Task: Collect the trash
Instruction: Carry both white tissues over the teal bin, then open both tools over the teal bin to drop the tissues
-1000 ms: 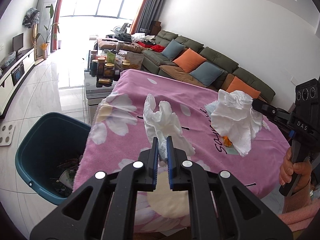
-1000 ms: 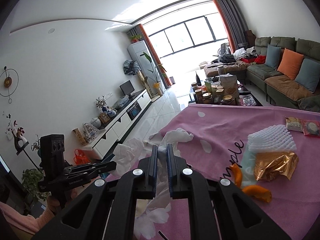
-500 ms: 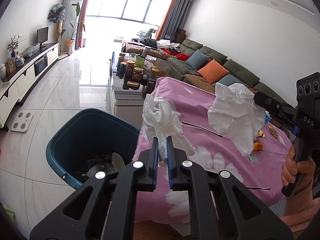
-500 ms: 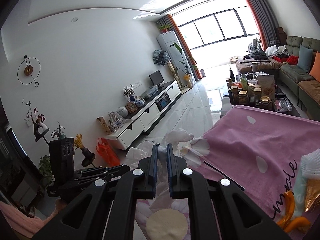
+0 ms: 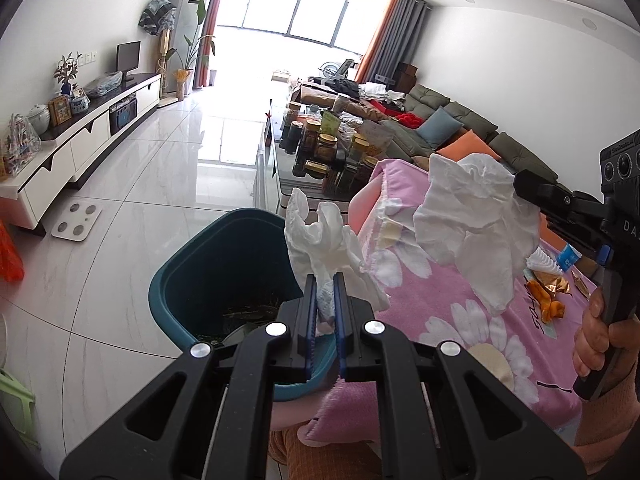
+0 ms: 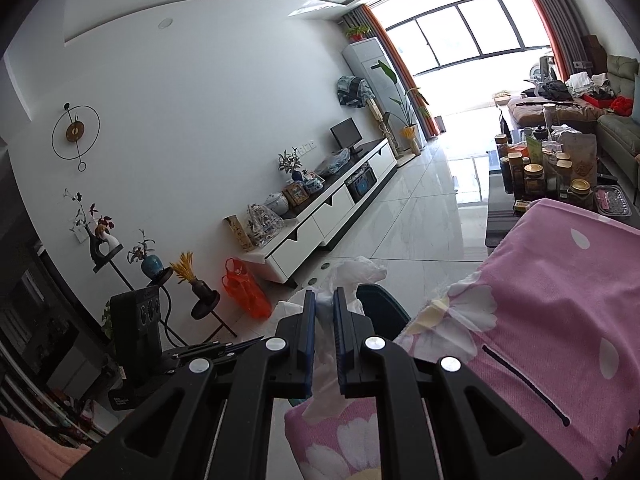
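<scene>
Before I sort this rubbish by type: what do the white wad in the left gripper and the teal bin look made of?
White wad: soft tissue paper, matte; it is crumpled with limp, creased edges. Teal bin: probably moulded plastic, smooth with a slight sheen on its rounded rim.

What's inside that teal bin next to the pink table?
The teal bin holds some dark scraps and a pale rounded piece at the bottom. The left gripper, its white tissue and the near rim cover the rest, so how full it is stays unclear.

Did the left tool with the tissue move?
Yes. The left tool carried its tissue off the pink blanket toward the teal bin.
</scene>
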Motion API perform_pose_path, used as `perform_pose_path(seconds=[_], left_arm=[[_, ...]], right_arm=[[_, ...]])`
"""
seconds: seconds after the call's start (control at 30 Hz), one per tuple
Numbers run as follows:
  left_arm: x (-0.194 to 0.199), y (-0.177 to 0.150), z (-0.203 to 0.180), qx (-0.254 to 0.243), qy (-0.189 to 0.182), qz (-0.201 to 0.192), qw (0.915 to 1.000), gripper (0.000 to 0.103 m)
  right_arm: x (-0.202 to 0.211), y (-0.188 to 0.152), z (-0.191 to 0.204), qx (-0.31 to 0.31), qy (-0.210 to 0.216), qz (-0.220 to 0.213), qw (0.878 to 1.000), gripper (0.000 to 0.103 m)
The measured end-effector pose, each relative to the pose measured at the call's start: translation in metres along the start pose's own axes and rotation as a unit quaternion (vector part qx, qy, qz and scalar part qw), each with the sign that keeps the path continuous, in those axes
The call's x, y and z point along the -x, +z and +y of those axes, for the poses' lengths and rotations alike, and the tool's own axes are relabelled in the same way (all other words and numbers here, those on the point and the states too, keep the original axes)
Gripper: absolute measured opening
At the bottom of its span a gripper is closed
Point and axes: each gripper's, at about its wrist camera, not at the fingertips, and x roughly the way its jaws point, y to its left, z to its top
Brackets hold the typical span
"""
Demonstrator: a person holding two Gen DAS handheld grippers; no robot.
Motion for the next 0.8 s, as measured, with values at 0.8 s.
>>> perform_pose_path(seconds=[0.8], left_arm=[[-0.060,-0.014,0.043,0.041,0.046,0.052,0.9968,0.008]], right_arm=[[-0.106,-0.009,-0.004,-0.028,0.004,0.091,0.995,0.008]])
